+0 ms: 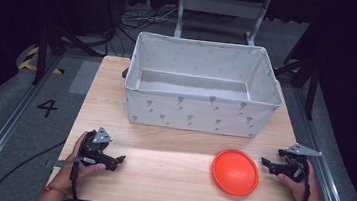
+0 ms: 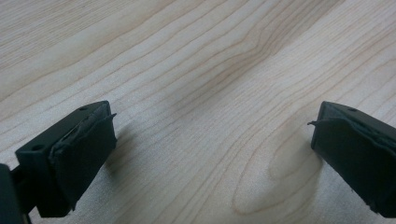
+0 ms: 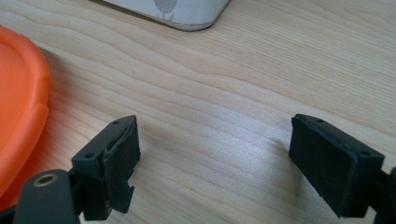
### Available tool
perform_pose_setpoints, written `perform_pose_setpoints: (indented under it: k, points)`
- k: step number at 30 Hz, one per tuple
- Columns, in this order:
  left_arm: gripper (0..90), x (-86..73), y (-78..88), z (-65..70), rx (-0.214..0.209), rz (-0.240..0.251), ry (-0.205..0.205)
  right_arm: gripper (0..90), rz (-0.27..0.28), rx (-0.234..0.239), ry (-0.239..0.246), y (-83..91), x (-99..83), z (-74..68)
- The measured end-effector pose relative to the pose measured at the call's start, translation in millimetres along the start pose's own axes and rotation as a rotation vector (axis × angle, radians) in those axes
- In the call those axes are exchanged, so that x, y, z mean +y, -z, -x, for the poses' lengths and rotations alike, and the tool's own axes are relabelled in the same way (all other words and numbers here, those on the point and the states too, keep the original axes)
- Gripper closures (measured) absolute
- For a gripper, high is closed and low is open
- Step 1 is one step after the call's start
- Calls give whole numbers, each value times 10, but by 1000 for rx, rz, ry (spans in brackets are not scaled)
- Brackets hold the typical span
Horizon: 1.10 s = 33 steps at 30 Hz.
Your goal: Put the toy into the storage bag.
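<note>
While both grippers rest low at the near edge of the wooden table, the scene from near to far reads:

Left gripper: held in the person's left hand at the near left of the table, pointing right; in the left gripper view its jaws stand wide apart over bare wood grain, with nothing between them.

Right gripper: held in the person's right hand at the near right, pointing left toward the disc; in the right gripper view its jaws stand wide apart, nothing between them, bare wood in the gap.

Orange disc: a round, shallow, rimmed orange piece lying flat on the table, right of centre, just beside the right gripper's tips but apart from them; its rim shows at the left edge of the right gripper view.

Fabric bin: a white rectangular open-topped bin with a small grey repeated print, standing on the far half of the table, inside looks empty; no lettering readable on it.

Floor marking: a black "4" on the grey floor left of the table; yellow-and-black striped tape lies farther back.

Writing on grippers or disc: none readable.
</note>
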<state>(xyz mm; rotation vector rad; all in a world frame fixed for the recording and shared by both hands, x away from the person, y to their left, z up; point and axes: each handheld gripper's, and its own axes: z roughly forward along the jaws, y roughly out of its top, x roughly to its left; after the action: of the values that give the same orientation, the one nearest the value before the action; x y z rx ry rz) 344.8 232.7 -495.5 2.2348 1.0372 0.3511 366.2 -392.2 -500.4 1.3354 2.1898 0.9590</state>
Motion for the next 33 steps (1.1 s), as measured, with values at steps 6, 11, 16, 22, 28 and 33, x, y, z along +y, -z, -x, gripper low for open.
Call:
perform_pose_setpoints:
  k: [6,11,16,22,28,33]
  points:
    - [2,-5,6,3,10,2,2,166,-3,8,3,2,3,7]
    - [2,-6,7,1,9,2,1,164,-22,6,5,7,20,6]
    - [2,-6,7,1,9,2,0,213,-65,20,-16,37,70,15]
    - [2,-6,7,1,9,1,0,204,-58,68,-4,91,124,-27]
    - [2,-6,7,1,10,2,0,200,-32,165,-6,227,224,-127]
    - [2,-6,7,1,10,2,0,200,-37,221,-16,280,274,-194]
